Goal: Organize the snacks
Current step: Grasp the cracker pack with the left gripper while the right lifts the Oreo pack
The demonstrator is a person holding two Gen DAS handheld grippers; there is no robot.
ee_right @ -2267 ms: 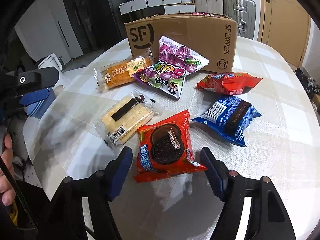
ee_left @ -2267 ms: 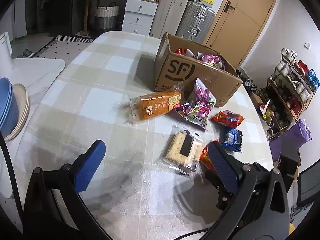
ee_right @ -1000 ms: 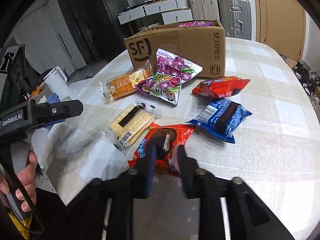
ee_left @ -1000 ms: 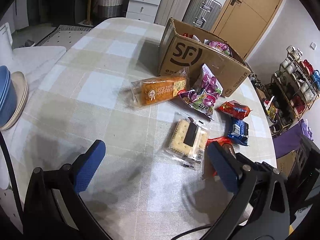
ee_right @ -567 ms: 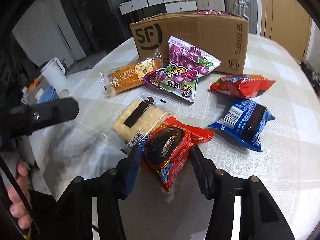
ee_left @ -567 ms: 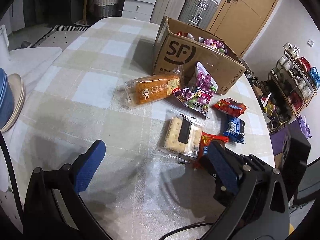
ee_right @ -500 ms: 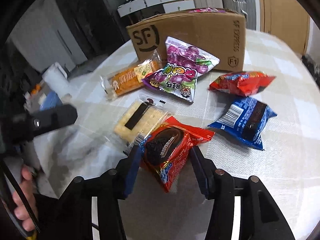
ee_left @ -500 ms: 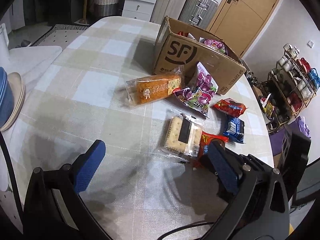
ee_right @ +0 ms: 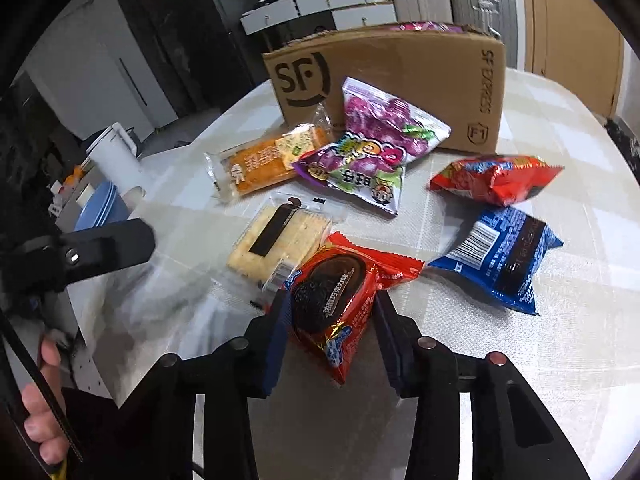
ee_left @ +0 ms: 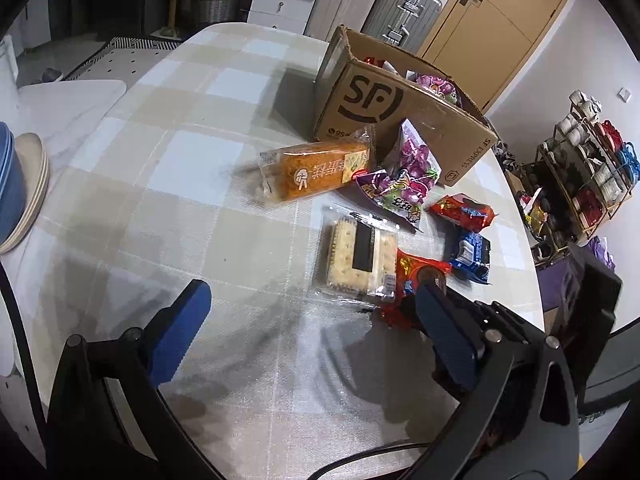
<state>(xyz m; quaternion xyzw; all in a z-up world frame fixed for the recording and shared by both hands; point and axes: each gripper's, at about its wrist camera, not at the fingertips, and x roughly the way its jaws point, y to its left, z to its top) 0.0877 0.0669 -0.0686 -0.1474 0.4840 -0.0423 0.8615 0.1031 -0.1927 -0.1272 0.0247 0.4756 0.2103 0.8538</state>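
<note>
1. Red foil pack (ee_right: 336,300) squeezed between the right gripper (ee_right: 330,320) pads, jaws closing on it right now; near end sticking out toward the camera, far corner by the cracker pack (ee_right: 280,242).
2. Could slip: glossy wrapper, puffy and air-filled, gripped across the middle, liable to squirt out or sag once lifted.
3. Could crush: too hard a squeeze and the cookie inside probably cracks.
4. Could drag the cracker pack along, its edge touching or just overlapping the red foil; hard to tell which.
5. Left gripper (ee_left: 308,320) spread wide, empty, hanging over bare cloth, well apart from the snacks.
6. Still loose on the table (ee_left: 160,184): orange cake bar (ee_right: 260,164), purple candy bag (ee_right: 372,152) leaning on the box (ee_right: 400,76), red chip bag (ee_right: 496,178), blue pack (ee_right: 504,256).
7. Box open, already holding some bags; a fair carry over the other snacks, with a chance of clipping them.
8. Checked beige-and-white cloth, smooth. Around: suitcases, white drawers, wooden door, shoe rack, stacked bowls at the left edge.
</note>
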